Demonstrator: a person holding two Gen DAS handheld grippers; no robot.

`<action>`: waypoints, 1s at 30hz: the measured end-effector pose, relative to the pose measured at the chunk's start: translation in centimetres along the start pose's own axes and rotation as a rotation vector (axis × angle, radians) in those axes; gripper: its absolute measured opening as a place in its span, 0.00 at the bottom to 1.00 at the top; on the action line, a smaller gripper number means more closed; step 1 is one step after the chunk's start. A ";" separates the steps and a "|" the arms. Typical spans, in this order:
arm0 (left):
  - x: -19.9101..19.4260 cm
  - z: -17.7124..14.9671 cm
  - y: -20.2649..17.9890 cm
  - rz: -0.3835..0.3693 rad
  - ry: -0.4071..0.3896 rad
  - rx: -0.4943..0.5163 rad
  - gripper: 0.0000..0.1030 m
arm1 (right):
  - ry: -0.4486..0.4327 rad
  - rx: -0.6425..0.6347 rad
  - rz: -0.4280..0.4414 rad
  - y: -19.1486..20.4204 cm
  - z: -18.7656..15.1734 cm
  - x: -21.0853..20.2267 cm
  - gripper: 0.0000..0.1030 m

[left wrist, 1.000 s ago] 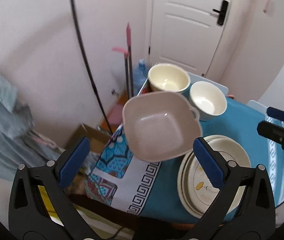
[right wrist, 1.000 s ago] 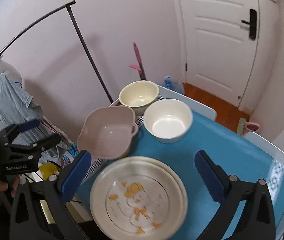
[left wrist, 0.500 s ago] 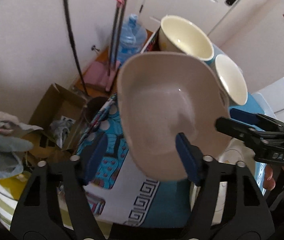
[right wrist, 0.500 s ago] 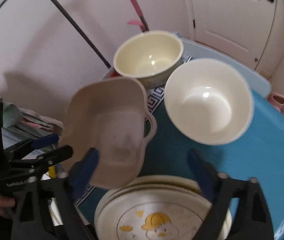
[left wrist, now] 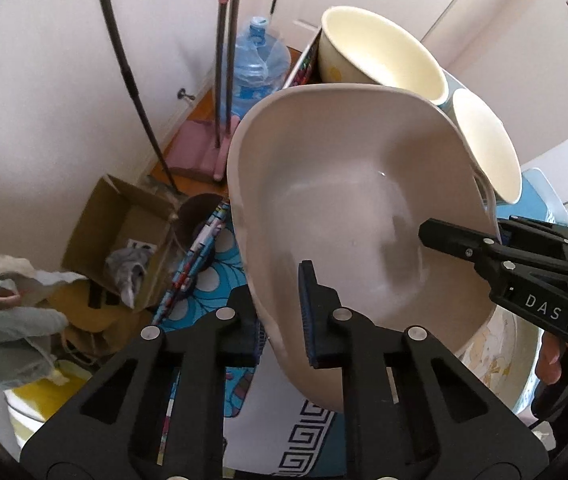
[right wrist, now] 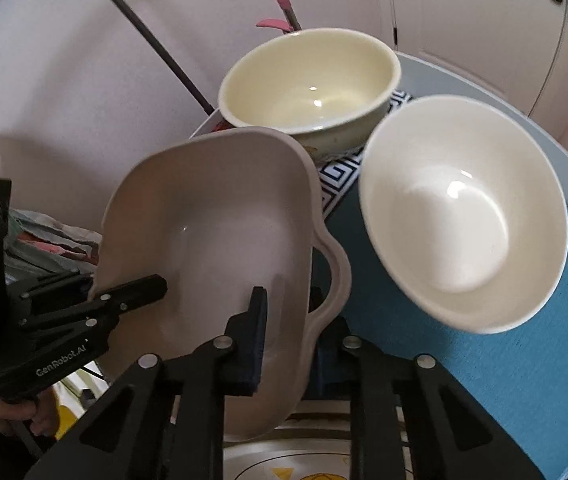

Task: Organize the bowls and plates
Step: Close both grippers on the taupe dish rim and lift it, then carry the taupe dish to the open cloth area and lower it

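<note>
A beige square bowl with handles [left wrist: 336, 208] fills the left wrist view and shows in the right wrist view [right wrist: 211, 232]. My left gripper [left wrist: 284, 316] is shut on its near rim, one finger inside and one outside. My right gripper [right wrist: 288, 340] is shut on its opposite rim, beside the handle. A cream round bowl [right wrist: 308, 80] and a white round bowl [right wrist: 464, 216] stand behind it. A stack of plates with a yellow print [right wrist: 304, 460] lies just under the square bowl.
The dishes stand on a table with a blue patterned cloth [right wrist: 464, 360]. Off its left edge are a cardboard box [left wrist: 119, 232], a water jug [left wrist: 255, 64], a pink mop [left wrist: 223, 60] and a black stand pole [left wrist: 131, 80]. A white door is behind.
Both grippers moved in from open and apart and closed on opposite rims of the beige square bowl.
</note>
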State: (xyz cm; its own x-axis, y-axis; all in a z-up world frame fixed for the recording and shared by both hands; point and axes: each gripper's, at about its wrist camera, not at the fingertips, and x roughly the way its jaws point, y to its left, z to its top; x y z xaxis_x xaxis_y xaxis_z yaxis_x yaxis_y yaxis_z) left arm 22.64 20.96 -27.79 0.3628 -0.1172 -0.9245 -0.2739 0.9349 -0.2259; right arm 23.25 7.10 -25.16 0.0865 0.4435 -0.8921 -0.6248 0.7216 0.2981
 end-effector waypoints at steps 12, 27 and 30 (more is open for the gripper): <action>-7.5 -0.3 -4.9 0.068 -0.120 0.156 0.13 | -0.161 0.038 0.018 0.5 -2.3 -7.1 0.16; -9.5 -9.2 -26.7 -0.105 -0.137 0.435 0.13 | -0.281 0.241 -0.215 -10.1 -20.1 -22.3 0.16; -7.8 -11.3 -31.0 -0.164 -0.099 0.473 0.13 | -0.280 0.312 -0.255 -13.7 -24.0 -24.2 0.16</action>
State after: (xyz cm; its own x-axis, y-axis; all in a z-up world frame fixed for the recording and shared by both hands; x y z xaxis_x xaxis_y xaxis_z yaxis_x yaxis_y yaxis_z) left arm 18.26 -10.86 -17.04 0.4558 -0.2638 -0.8501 0.2186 0.9590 -0.1804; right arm 11.10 -26.34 -15.80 0.4384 0.3265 -0.8374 -0.2978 0.9318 0.2074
